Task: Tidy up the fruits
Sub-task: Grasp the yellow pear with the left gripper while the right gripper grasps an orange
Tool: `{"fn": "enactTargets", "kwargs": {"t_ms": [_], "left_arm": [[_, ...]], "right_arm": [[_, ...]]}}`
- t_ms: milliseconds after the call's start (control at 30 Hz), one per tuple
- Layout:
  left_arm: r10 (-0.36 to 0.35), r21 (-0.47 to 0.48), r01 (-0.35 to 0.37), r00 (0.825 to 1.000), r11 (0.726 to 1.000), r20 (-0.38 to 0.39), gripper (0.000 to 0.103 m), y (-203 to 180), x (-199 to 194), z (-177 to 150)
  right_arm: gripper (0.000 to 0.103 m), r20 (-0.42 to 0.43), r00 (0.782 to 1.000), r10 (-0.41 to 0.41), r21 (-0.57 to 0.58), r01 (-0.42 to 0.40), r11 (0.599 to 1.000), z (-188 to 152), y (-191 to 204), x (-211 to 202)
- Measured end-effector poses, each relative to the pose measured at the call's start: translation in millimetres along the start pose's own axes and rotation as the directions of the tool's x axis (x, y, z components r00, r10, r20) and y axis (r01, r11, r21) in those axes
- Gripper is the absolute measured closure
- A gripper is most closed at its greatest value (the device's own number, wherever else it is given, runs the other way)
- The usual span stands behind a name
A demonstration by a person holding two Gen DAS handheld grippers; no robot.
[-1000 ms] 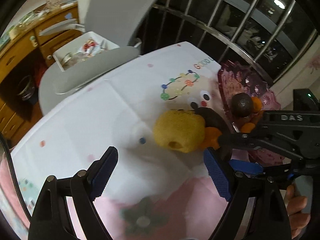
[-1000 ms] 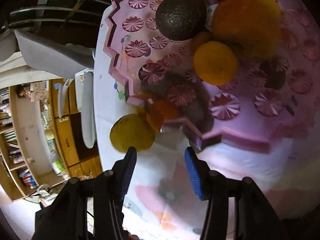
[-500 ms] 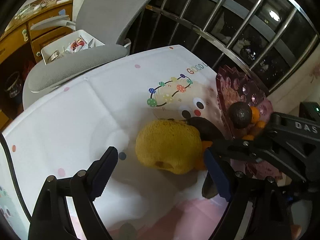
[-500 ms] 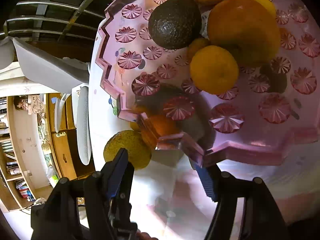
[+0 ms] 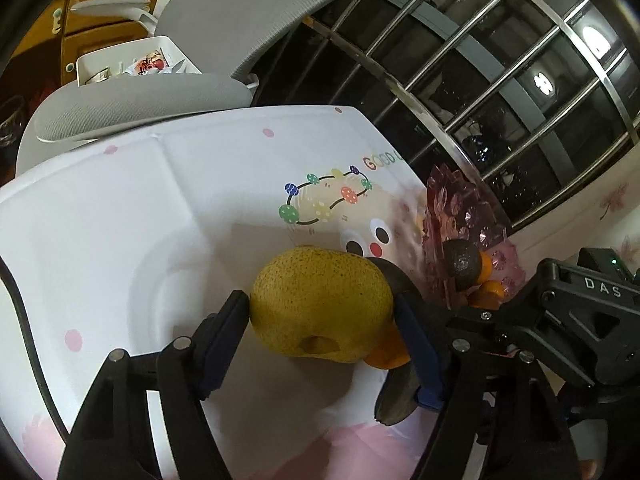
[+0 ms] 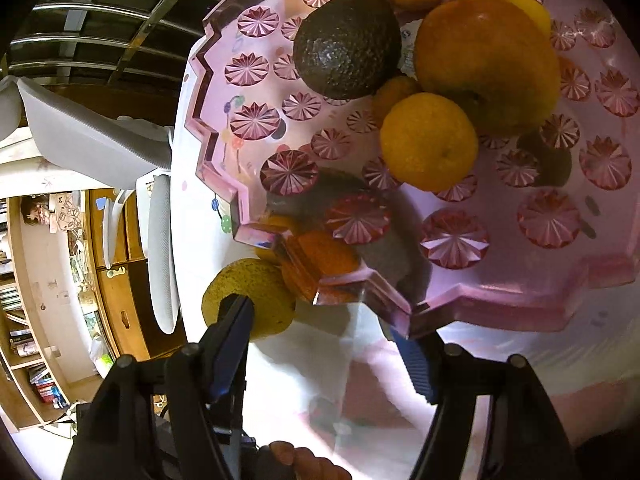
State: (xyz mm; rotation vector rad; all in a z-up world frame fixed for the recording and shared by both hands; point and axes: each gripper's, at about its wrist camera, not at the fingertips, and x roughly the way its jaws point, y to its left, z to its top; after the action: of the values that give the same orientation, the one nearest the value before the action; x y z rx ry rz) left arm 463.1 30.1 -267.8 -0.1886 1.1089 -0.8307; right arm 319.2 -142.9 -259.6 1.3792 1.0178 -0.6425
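A yellow speckled pear (image 5: 320, 308) lies on the white printed tablecloth (image 5: 120, 220). My left gripper (image 5: 320, 310) straddles it; its jaws are closing and both blue pads touch the pear's sides. Behind the pear, a dark avocado (image 5: 390, 276) and a small orange (image 5: 386, 356) lie against the rim of a pink cut-glass plate (image 5: 452, 208). In the right wrist view the plate (image 6: 520, 304) holds an avocado (image 6: 346, 46), a big orange (image 6: 484, 64) and a mandarin (image 6: 430, 142). My right gripper (image 6: 324, 352) stands open just before the plate's rim, nothing between its pads. The pear (image 6: 256, 284) shows past its left finger.
A grey office chair (image 5: 140, 100) stands at the table's far edge, with a white tray of small items (image 5: 132, 60) behind it. Metal window bars (image 5: 480, 60) run along the back. Wooden cabinets and bookshelves (image 6: 24, 320) fill the room's side.
My left gripper sank toward the pear and its jaws narrowed onto it. The right gripper's jaws widened and the plate's rim now lies closer to its fingertips.
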Motion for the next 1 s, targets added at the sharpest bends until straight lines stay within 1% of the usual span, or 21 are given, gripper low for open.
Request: {"fn": "enactTargets", "kwargs": {"t_ms": [67, 200, 233, 333, 467, 633, 667, 733, 833, 867, 900, 1000], "left_arm": [[0.003, -0.023, -0.003, 1.000, 1.000, 0.007, 0.031, 1, -2, -1], [0.085, -0.023, -0.084, 0.996, 0.996, 0.038, 0.031, 5, -14, -2], [0.093, -0.029, -0.092, 0.995, 0.995, 0.041, 0.031, 7, -18, -3], [0.117, -0.057, -0.115, 0.992, 0.992, 0.043, 0.031, 19, -31, -6], [0.140, -0.104, -0.134, 0.989, 0.986, 0.048, 0.031, 31, -45, -14], [0.163, -0.154, -0.153, 0.985, 0.976, 0.051, 0.031, 41, -60, -23], [0.167, -0.158, -0.157, 0.985, 0.975, 0.051, 0.031, 42, -61, -24], [0.178, -0.164, -0.167, 0.983, 0.972, 0.052, 0.031, 43, -66, -27], [0.184, -0.181, -0.171, 0.981, 0.969, 0.059, 0.031, 45, -74, -30], [0.185, -0.185, -0.171, 0.981, 0.968, 0.061, 0.031, 45, -76, -30], [0.188, -0.189, -0.173, 0.980, 0.967, 0.065, 0.031, 46, -79, -32], [0.200, -0.199, -0.182, 0.977, 0.963, 0.072, 0.031, 47, -85, -34]], "right_arm": [[0.033, 0.003, 1.000, -0.002, -0.001, 0.002, 1.000, -1, 1, 1], [0.033, 0.014, 1.000, -0.027, -0.019, 0.027, 0.999, -3, 5, 1], [0.033, 0.021, 0.999, -0.040, -0.026, 0.041, 0.999, -4, 7, 1], [0.033, 0.068, 0.991, -0.112, -0.045, 0.115, 0.992, -6, 13, -1], [0.033, 0.151, 0.965, -0.213, -0.068, 0.225, 0.972, -6, 22, 0], [0.033, 0.171, 0.945, -0.279, -0.124, 0.301, 0.946, -10, 34, 10], [0.034, 0.185, 0.935, -0.301, -0.141, 0.329, 0.934, -12, 38, 12], [0.034, 0.203, 0.925, -0.320, -0.160, 0.354, 0.922, -14, 43, 15], [0.034, 0.229, 0.906, -0.356, -0.208, 0.403, 0.891, -20, 52, 20], [0.035, 0.243, 0.895, -0.374, -0.242, 0.430, 0.870, -23, 57, 23], [0.038, 0.256, 0.888, -0.383, -0.261, 0.445, 0.857, -26, 61, 24], [0.044, 0.284, 0.873, -0.396, -0.296, 0.473, 0.830, -32, 70, 28]]}}
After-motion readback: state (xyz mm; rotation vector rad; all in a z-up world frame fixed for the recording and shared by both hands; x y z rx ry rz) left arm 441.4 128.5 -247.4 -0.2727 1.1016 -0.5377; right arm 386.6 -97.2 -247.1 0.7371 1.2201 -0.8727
